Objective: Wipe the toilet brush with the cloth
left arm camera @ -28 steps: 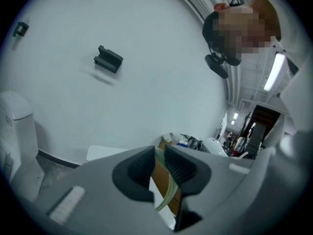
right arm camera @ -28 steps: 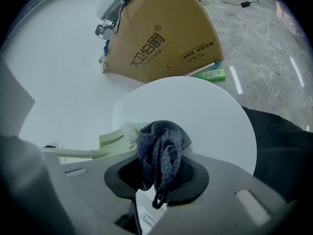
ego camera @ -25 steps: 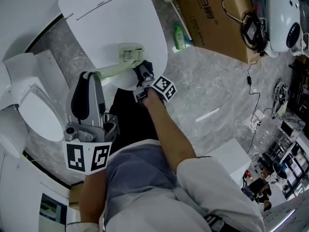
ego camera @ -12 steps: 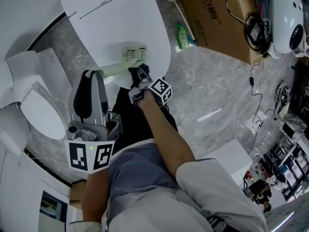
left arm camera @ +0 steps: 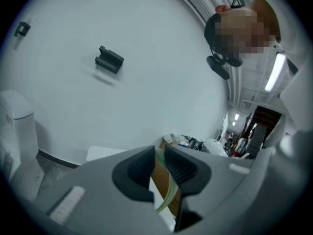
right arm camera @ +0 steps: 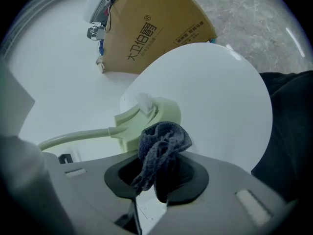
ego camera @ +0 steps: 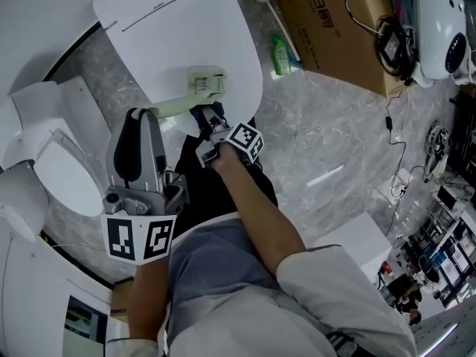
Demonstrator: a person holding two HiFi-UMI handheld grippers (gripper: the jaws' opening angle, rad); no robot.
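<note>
The left gripper point(left arm camera: 159, 166) is clenching its jaws on the stiff, light, probably slippery handle of the toilet brush point(right arm camera: 146, 116), whose head is lying on the toilet lid point(right arm camera: 220, 97). The right gripper point(right arm camera: 156, 180) is pinching the soft, limp cloth point(right arm camera: 164, 138) just beside that head. Only the head view is showing the brush's whole length, and only the left gripper view is showing the handle wedged between its jaws

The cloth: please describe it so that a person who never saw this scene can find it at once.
Find the white toilet lid, with the pale green toilet brush over it. Beside the brush head, the right gripper holds the cloth in its fingers. It is the only dark, crumpled, knitted thing among smooth pale plastic.
</note>
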